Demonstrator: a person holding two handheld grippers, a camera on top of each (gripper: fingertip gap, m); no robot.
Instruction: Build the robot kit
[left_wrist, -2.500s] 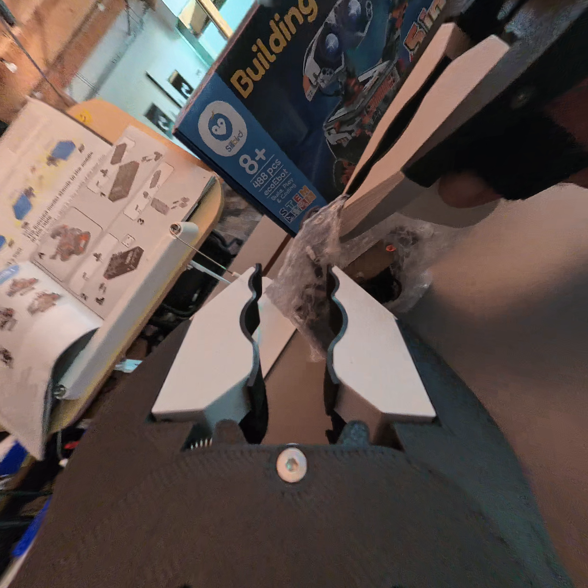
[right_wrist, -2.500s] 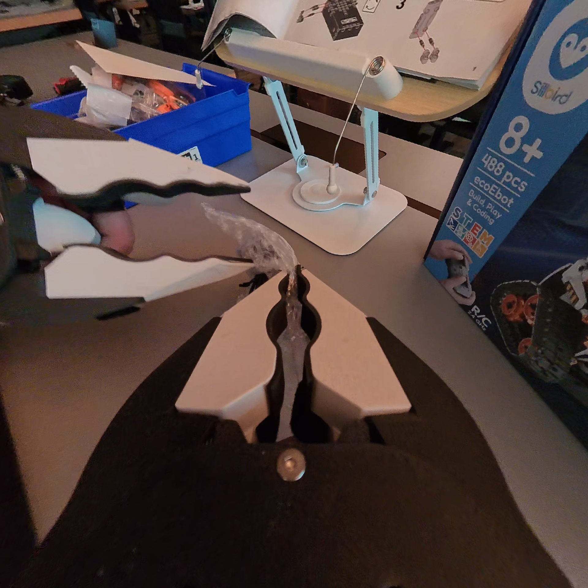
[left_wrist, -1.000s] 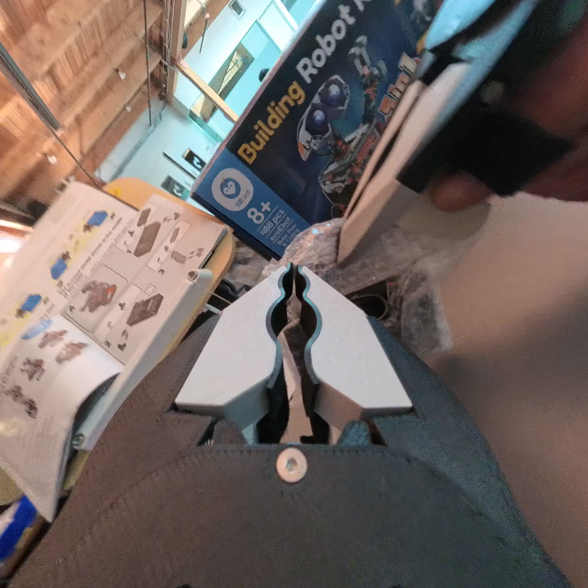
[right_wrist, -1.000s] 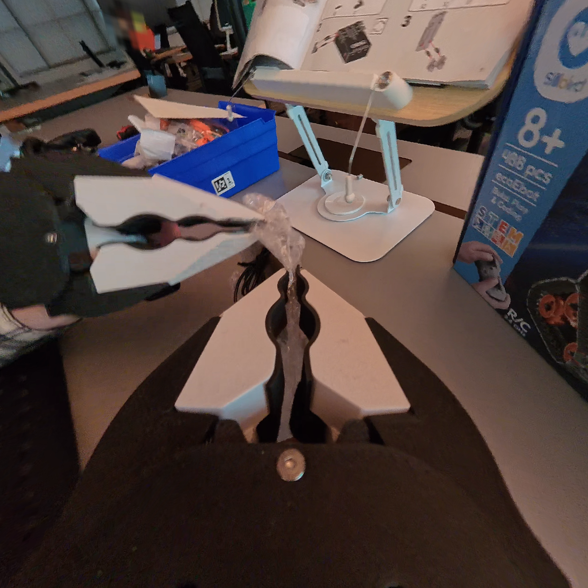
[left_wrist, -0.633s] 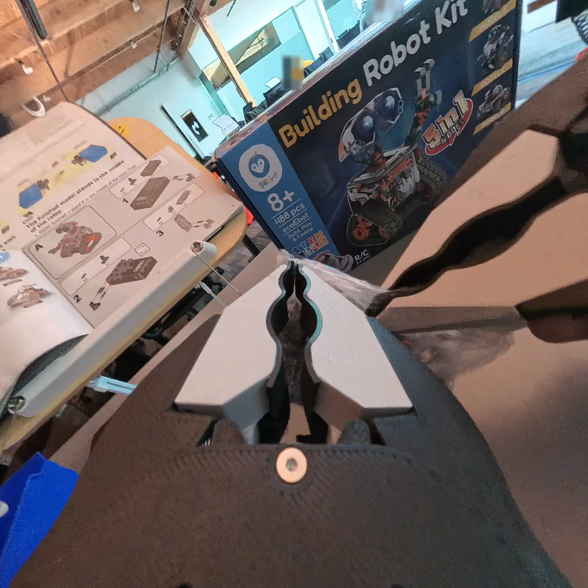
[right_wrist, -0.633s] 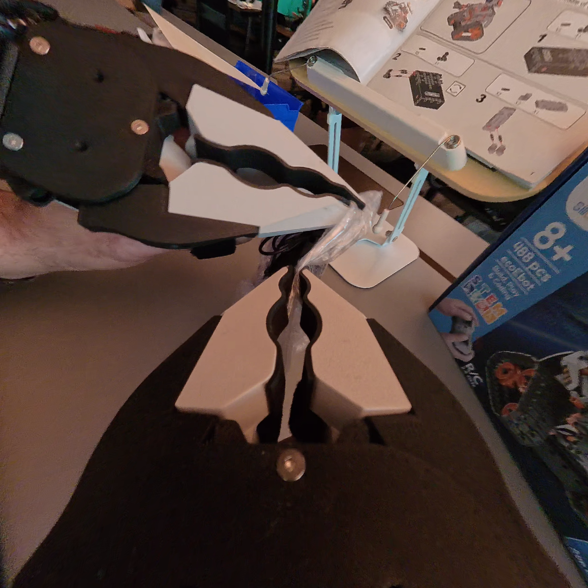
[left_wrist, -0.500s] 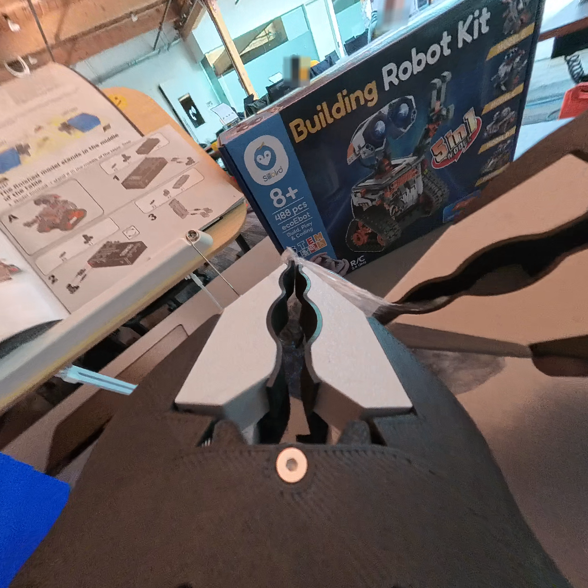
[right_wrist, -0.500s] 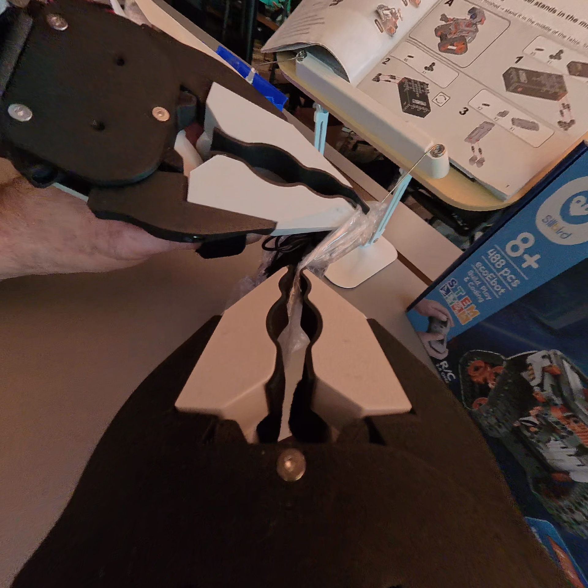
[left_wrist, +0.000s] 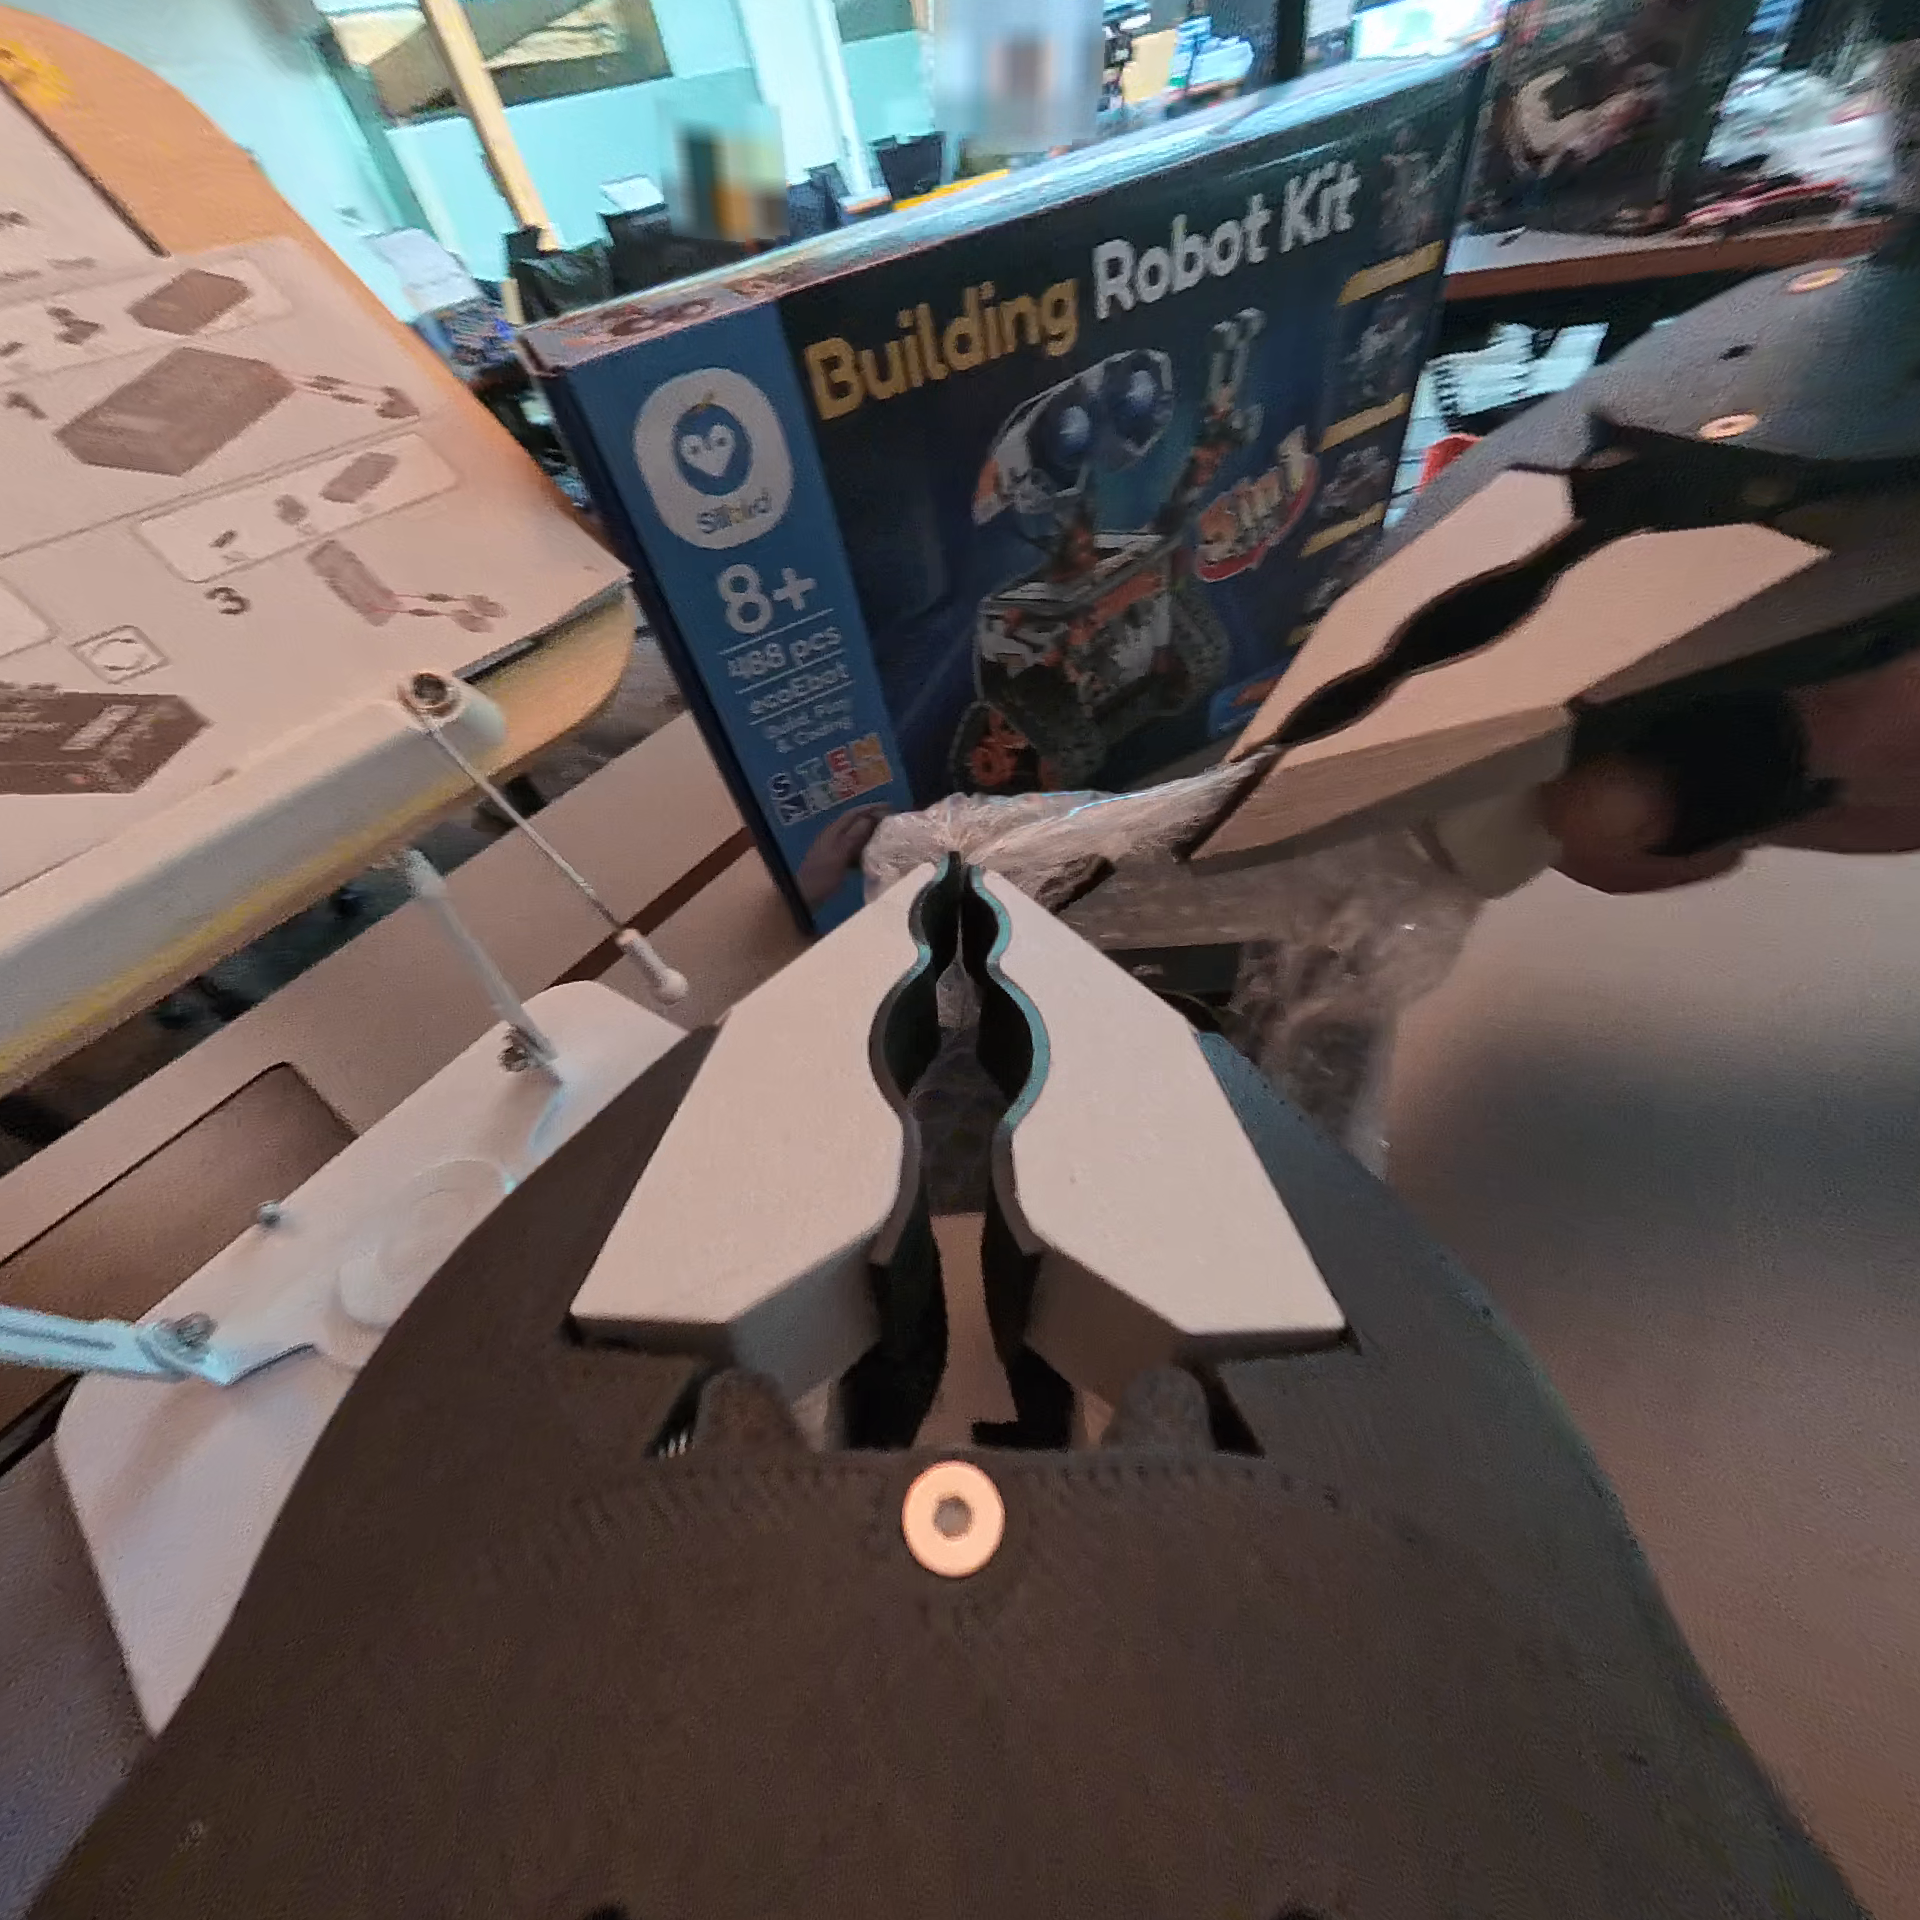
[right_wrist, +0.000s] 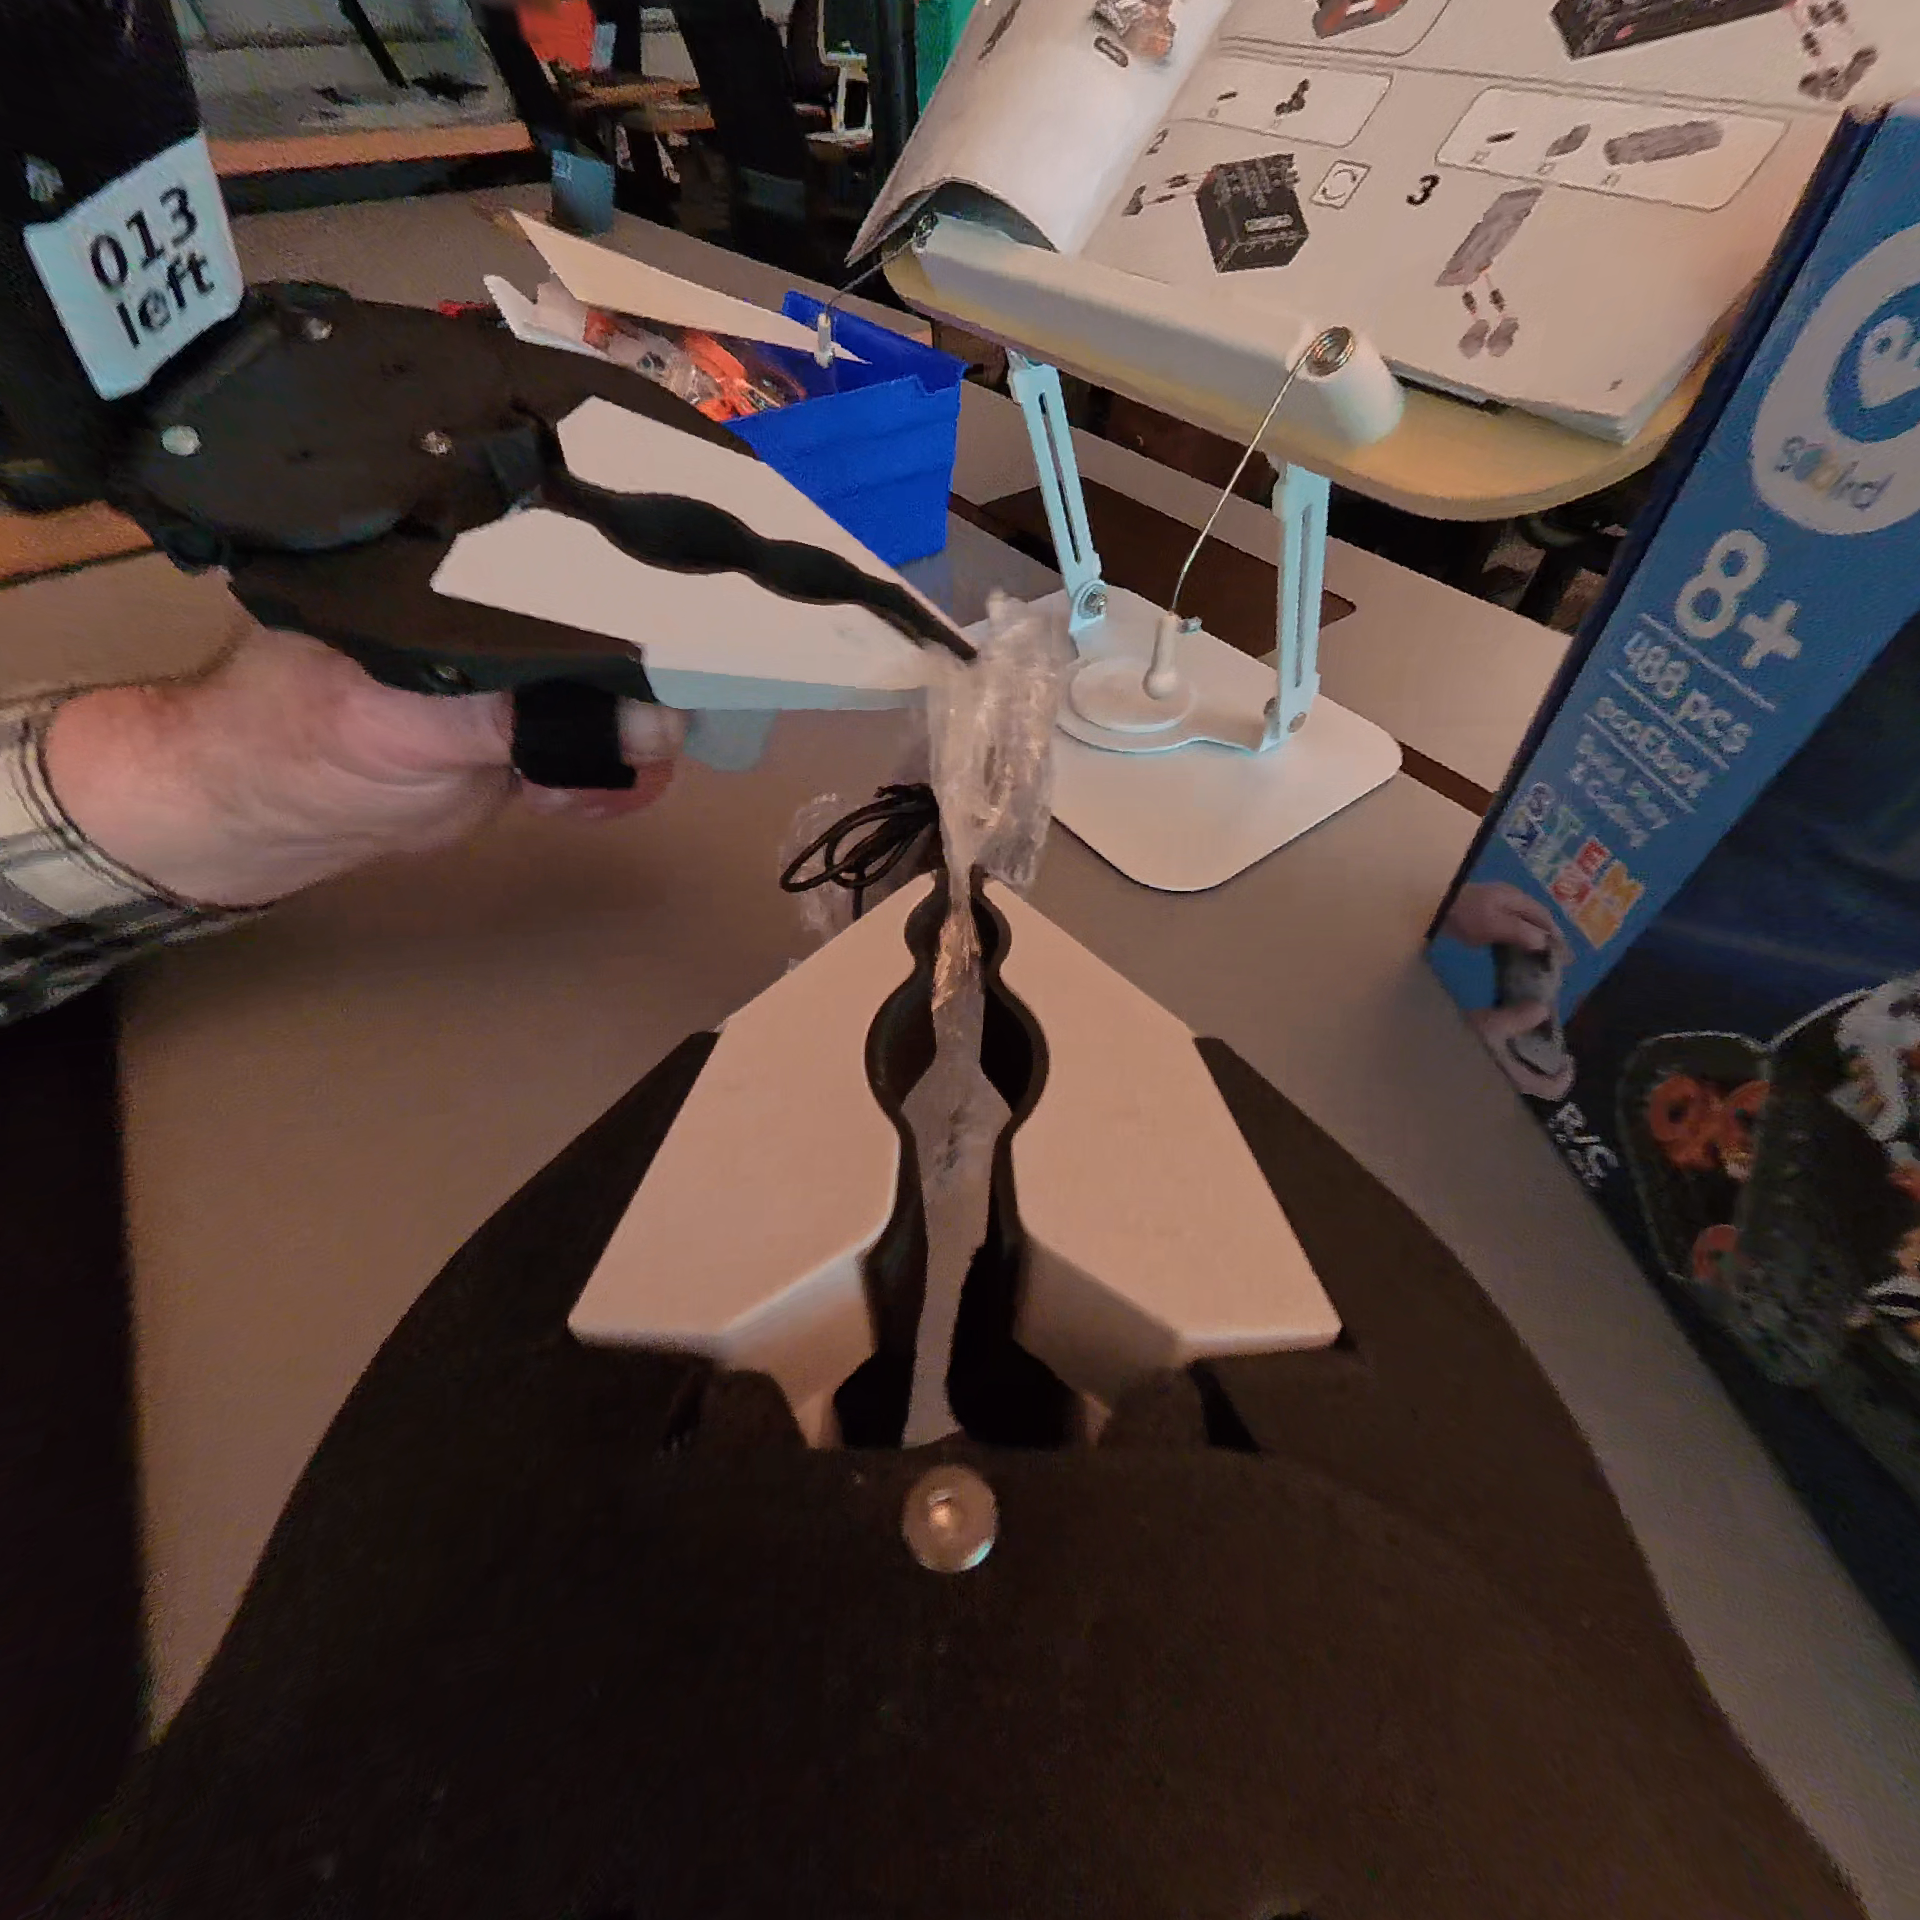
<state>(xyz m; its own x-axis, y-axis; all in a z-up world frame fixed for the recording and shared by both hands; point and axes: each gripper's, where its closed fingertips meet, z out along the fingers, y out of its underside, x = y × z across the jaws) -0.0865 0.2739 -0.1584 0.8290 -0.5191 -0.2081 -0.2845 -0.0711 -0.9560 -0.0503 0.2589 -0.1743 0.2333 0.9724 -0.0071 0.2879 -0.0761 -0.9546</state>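
Left claw (left_wrist: 957, 883): clenched on one edge of a clear plastic bag (left_wrist: 1049, 821); 2.5 s ago its jaws stood apart beside the bag, so this pinch is new.
Right claw (right_wrist: 961, 894): clenched on the same bag, a strip of film running down between its fingers, as in the earlier views.
Bag (right_wrist: 992, 717): pulled taut between the two claw tips, held above the tabletop (right_wrist: 520, 987); a black cable coil (right_wrist: 857, 842) hangs inside or just below it.
Change: both claws have swung apart and levelled out, stretching the film.
Nearby: bookstand (right_wrist: 1174, 727) with open booklet (right_wrist: 1455, 156), blue bin (right_wrist: 883, 447), toy box (left_wrist: 1039, 520).
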